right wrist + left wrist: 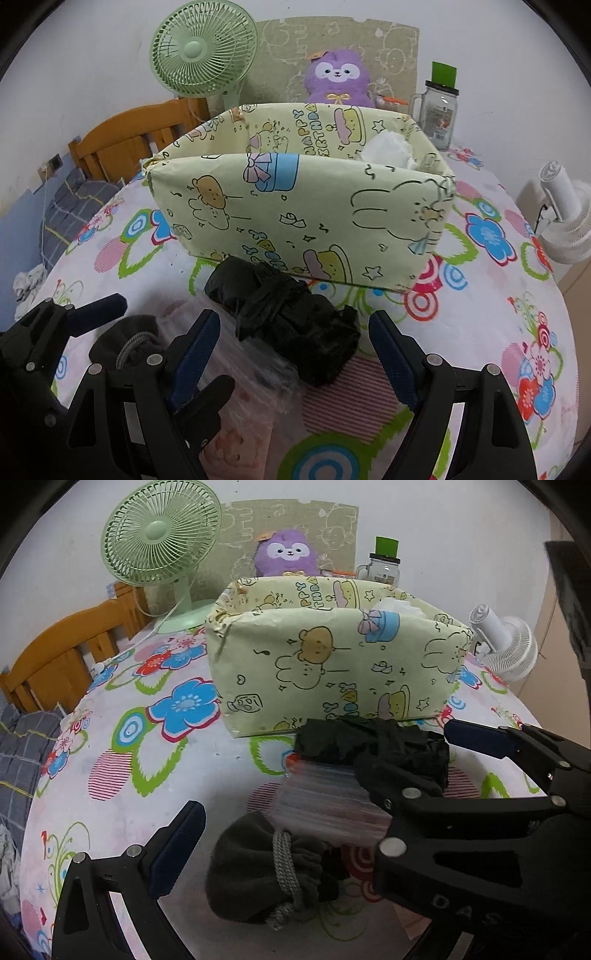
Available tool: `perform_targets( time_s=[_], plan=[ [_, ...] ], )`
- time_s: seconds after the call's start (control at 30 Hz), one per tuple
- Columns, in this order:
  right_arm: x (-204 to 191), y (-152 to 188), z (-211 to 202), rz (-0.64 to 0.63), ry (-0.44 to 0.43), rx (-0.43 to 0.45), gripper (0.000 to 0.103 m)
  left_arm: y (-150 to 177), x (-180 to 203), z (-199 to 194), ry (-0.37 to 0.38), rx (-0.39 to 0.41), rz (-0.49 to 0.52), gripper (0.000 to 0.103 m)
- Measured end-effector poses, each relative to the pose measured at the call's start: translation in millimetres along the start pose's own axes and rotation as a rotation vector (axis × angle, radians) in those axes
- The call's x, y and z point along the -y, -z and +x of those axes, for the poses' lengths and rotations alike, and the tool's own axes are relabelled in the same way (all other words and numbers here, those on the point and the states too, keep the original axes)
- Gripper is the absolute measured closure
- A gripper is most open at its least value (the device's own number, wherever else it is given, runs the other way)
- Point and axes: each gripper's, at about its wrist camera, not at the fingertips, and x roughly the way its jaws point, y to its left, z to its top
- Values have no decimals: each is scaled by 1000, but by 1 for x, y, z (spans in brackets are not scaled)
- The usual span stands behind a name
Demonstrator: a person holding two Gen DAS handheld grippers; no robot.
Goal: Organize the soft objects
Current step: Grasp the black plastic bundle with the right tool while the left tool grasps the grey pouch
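A pale green cartoon-print box (pixel 332 657) stands on the flowered tablecloth, and it also shows in the right wrist view (pixel 303 206), with white stuff (pixel 388 149) in its right compartment. In front of it lie a black crumpled bundle (pixel 295 325), a stack of clear zip bags (pixel 325 797) and a dark grey drawstring pouch (pixel 258 864). My left gripper (pixel 321 775) is open, its fingers wide on either side of the pouch and bags. My right gripper (pixel 295 350) is open, its fingers on either side of the black bundle without touching it.
A green fan (pixel 162 539) stands back left, a purple plush (pixel 288 554) and a glass jar (pixel 384 568) behind the box. A white fan (pixel 506 646) sits at the right table edge. A wooden bed frame (pixel 66 653) is at the left.
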Motion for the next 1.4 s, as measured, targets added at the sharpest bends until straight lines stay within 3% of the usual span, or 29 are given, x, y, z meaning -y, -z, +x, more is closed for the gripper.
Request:
perform_targets(
  time_s=[0.23, 0.53, 0.67, 0.83, 1.1, 1.23, 1.4],
  plan=[
    [-3, -7, 18, -5, -2, -26, 19, -1, -8, 7, -13, -16, -18, 0],
    [-6, -8, 23, -25, 23, -8, 48, -2, -11, 13, -10, -28, -36, 0],
    [-8, -7, 21, -31, 28, -4, 54, 0, -12, 11, -19, -26, -36, 0],
    [-10, -4, 17, -26, 31, 7, 54, 4, -19, 6, -33, -28, -60, 1],
    [-14, -2, 4, -19, 29, 28, 54, 11, -20, -2, -24, -19, -64, 16],
    [-16, -1, -2, -19, 31, 35, 54, 15, -17, -7, 20, -10, -61, 37],
    [-19, 2, -9, -23, 33, 41, 54, 16, -11, -11, 19, -1, -48, 48]
  ],
)
